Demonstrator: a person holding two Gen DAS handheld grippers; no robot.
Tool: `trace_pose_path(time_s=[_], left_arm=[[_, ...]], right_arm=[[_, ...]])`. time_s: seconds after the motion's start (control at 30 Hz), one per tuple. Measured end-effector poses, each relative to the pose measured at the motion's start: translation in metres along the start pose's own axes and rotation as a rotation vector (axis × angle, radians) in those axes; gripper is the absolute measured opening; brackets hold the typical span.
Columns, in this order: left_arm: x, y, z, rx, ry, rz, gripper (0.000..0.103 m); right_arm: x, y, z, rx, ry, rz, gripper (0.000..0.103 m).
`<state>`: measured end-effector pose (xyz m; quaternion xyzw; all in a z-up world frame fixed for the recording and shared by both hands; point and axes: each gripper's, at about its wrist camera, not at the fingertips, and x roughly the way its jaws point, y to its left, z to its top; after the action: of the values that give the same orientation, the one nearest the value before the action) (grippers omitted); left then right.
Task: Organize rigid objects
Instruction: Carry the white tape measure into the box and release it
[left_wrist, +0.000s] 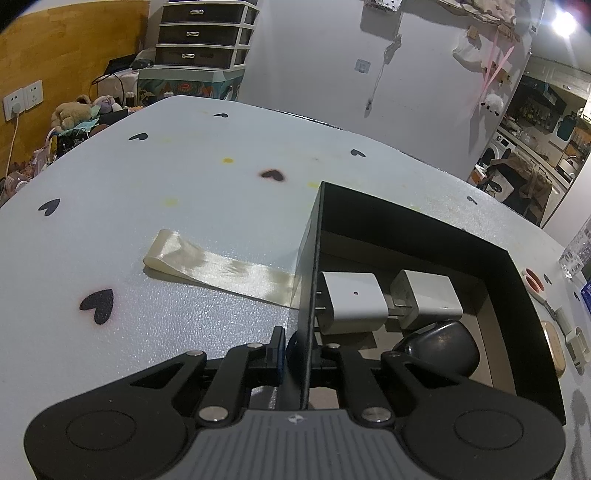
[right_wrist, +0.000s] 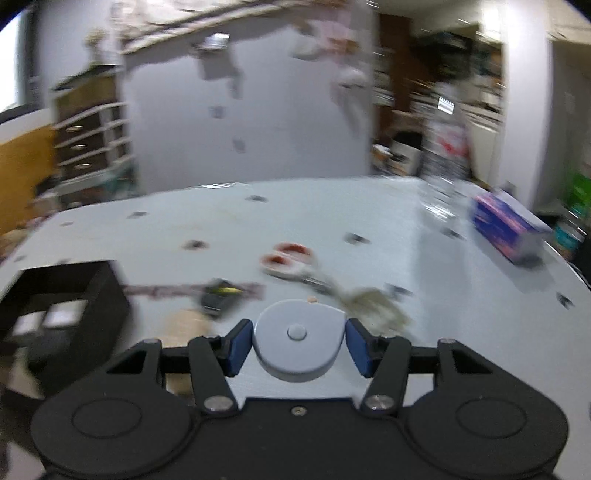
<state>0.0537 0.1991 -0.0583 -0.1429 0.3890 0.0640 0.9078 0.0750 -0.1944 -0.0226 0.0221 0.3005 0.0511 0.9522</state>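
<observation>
2 grippers are at work over the table (left_wrist: 155, 206), and the risks run from the box down to the disc. The box (left_wrist: 424, 225), black and open-topped, sits on the table with the left gripper (left_wrist: 299, 354) clamped on its near wall, 1 finger outside and 1 inside. If that grip slackens or twists, the thin wall could flex and the box could slide or tip, spilling what it holds. A cream ribbon (left_wrist: 221, 271) trails from the wall across the table and could snag if the box is dragged.

Inside lie 2 white chargers (left_wrist: 354, 295) side by side and a dark rounded mouse (left_wrist: 439, 347) near the front, leaving little free floor; another item dropped in carelessly could land on them or bounce out.

The right gripper (right_wrist: 299, 347) holds a round grey disc (right_wrist: 299, 339) between its blue pads (right_wrist: 236, 349), the sides just at its rim. The right view is heavily blurred, suggesting fast motion, and a hold on a curved edge could let the disc slip out. Scissors (right_wrist: 291, 260) and other blurred bits lie beyond on the table, well clear of the box (right_wrist: 62, 295).
</observation>
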Motion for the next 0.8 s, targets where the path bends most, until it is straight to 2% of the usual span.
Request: trace_pose_path(time_s=[0.2,0.37,0.43,0.6,0.8], left_arm=[[-0.004,0.001,-0.001,0.003,-0.004,-0.011,0.009],[-0.006,0.002,-0.002,0.006,-0.003,-0.022,0.011],[-0.006,0.002,-0.002,0.004,0.0,-0.029,0.011],[-0.007,0.004,-0.001,0.007,0.012,-0.043,0.012],[-0.007,0.004,0.002,0.004,0.019,-0.049,0.013]], right_arm=[[-0.004,0.065,0.016,-0.143,-0.017,0.206,0.056],[0.0,0.125,0.018,-0.254,0.024,0.379,0.056],[0.002,0.148,0.016,-0.308,0.044,0.423,0.056],[0.012,0.194,0.008,-0.424,0.11,0.486,0.056],[0.021,0.223,0.004,-0.507,0.156,0.515,0.056]])
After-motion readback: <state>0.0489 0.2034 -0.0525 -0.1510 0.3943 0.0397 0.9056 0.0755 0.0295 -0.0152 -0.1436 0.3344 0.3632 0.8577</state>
